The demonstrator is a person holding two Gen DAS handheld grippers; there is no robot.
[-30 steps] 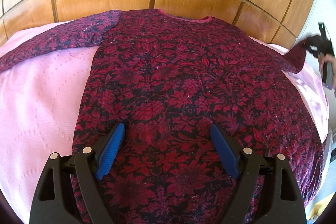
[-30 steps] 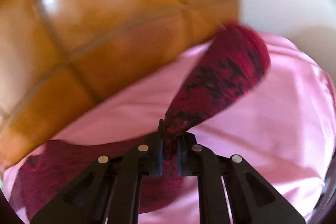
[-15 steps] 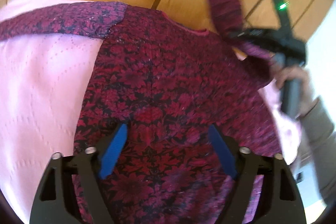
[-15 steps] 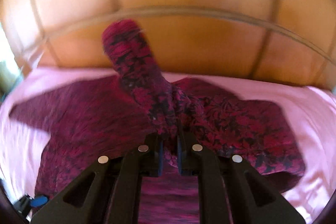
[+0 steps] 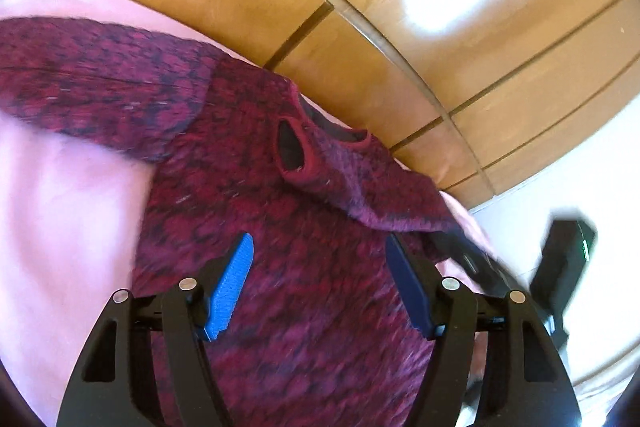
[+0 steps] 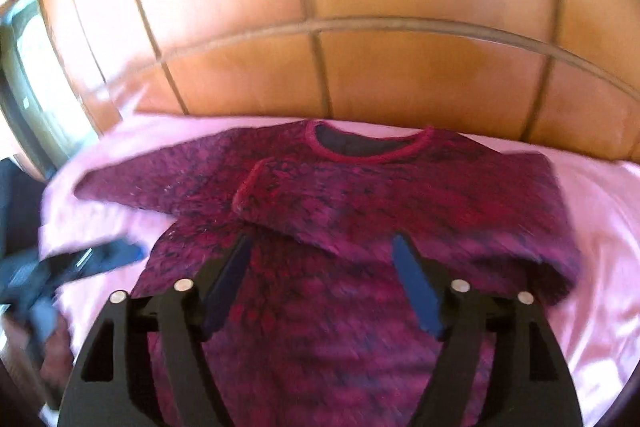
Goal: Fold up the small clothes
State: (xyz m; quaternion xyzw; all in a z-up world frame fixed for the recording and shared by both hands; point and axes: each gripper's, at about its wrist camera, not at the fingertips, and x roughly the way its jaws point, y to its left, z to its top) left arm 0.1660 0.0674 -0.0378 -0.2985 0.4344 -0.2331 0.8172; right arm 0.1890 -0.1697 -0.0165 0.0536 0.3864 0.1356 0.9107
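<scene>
A dark red floral top (image 5: 248, 195) (image 6: 360, 307) lies flat on the pink bedspread (image 5: 60, 207), neck toward the headboard. One sleeve (image 5: 360, 187) (image 6: 400, 203) is folded across the chest, its cuff (image 5: 294, 151) (image 6: 248, 187) near the neckline. The other sleeve (image 5: 100, 87) (image 6: 160, 179) still stretches out sideways. My left gripper (image 5: 320, 241) hovers over the top's body, jaws closing slightly, and no cloth is pinched between the blue pads. My right gripper (image 6: 322, 241) hangs just below the folded sleeve, its jaws opening with nothing in them. Each gripper shows, blurred, at the edge of the other's view.
A glossy wooden headboard (image 5: 400, 27) (image 6: 360, 67) rises right behind the neckline. Pink bedspread (image 6: 600, 227) borders the top on both sides. A white wall (image 5: 560, 167) lies past the bed's right edge. A window (image 6: 24, 67) shows at the far left.
My right gripper carried the sleeve across onto the chest, then opened and let it go. My left gripper rose, rolled and shifted toward the neckline.
</scene>
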